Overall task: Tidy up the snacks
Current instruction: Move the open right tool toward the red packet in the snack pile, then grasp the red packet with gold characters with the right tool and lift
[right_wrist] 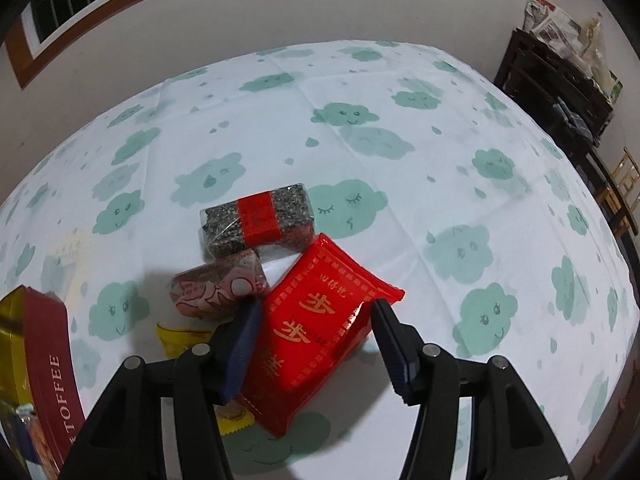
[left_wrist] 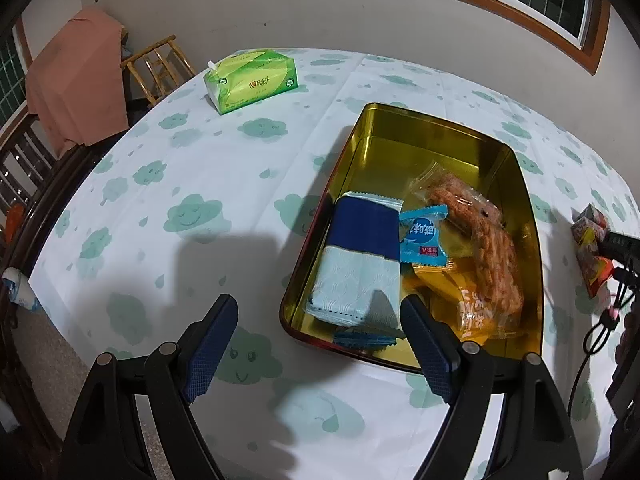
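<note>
A gold tin [left_wrist: 424, 148] stands open on the cloud-print tablecloth; its red outer wall [right_wrist: 52, 360] shows at the right wrist view's lower left. Inside lie a blue and pale-blue packet [left_wrist: 360, 248], a small blue packet [left_wrist: 422, 236], a clear pack of orange crisps [left_wrist: 480, 232] and yellow packets [left_wrist: 440, 284]. My left gripper [left_wrist: 320, 300] hangs open and empty over the tin's near left corner. My right gripper [right_wrist: 316, 308] stands open astride a red packet [right_wrist: 316, 336] lying on the cloth. Beyond it are a sesame bar with a red band [right_wrist: 256, 220], a pink wrapped snack [right_wrist: 216, 288] and a yellow packet [right_wrist: 180, 338].
A green tissue pack [left_wrist: 250, 80] sits at the far left of the table. A wooden chair [left_wrist: 160, 68] and a pink cloth [left_wrist: 76, 80] stand past the table's left edge. A dark shelf [right_wrist: 560, 80] with clutter is at the far right.
</note>
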A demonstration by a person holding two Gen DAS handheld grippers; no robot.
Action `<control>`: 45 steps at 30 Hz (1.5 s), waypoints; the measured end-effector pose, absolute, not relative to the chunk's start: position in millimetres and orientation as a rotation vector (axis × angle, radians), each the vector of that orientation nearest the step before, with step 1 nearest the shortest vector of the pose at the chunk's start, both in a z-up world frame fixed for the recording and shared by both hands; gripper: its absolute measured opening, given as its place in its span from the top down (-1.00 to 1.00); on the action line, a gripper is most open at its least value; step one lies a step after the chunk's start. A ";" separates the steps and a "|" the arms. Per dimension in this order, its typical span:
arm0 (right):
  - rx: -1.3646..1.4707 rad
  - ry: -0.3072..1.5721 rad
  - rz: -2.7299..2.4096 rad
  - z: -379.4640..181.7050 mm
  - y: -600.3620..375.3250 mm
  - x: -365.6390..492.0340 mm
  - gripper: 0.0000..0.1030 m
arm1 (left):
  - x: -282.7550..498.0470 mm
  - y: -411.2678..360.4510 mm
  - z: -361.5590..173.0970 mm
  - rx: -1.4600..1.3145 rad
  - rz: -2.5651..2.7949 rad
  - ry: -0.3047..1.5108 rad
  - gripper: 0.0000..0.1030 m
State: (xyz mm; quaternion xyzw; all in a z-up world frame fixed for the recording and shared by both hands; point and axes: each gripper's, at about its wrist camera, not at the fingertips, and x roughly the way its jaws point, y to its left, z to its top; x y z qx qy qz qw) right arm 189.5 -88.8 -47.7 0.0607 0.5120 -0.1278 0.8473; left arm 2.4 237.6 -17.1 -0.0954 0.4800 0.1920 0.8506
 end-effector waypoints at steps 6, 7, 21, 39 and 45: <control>0.071 1.037 -0.199 -48.7 -94.9 172.6 -0.12 | 5.7 229.4 -16.3 -0.190 0.389 1.016 -0.57; 0.061 1.032 -0.188 -49.4 -95.7 170.9 -0.12 | 5.9 227.9 -15.7 -0.185 0.386 1.016 -0.57; 0.294 1.146 -0.208 -55.6 -119.2 187.3 -0.15 | 4.9 220.3 -12.7 -0.175 0.385 1.019 -0.57; 0.030 1.119 -0.117 -59.7 -91.3 175.9 -0.32 | 5.3 219.6 -15.4 -0.199 0.377 1.020 -0.57; -0.070 1.075 0.041 -62.9 -94.6 163.3 -0.32 | 8.7 210.1 -13.3 -0.180 0.359 1.023 -0.57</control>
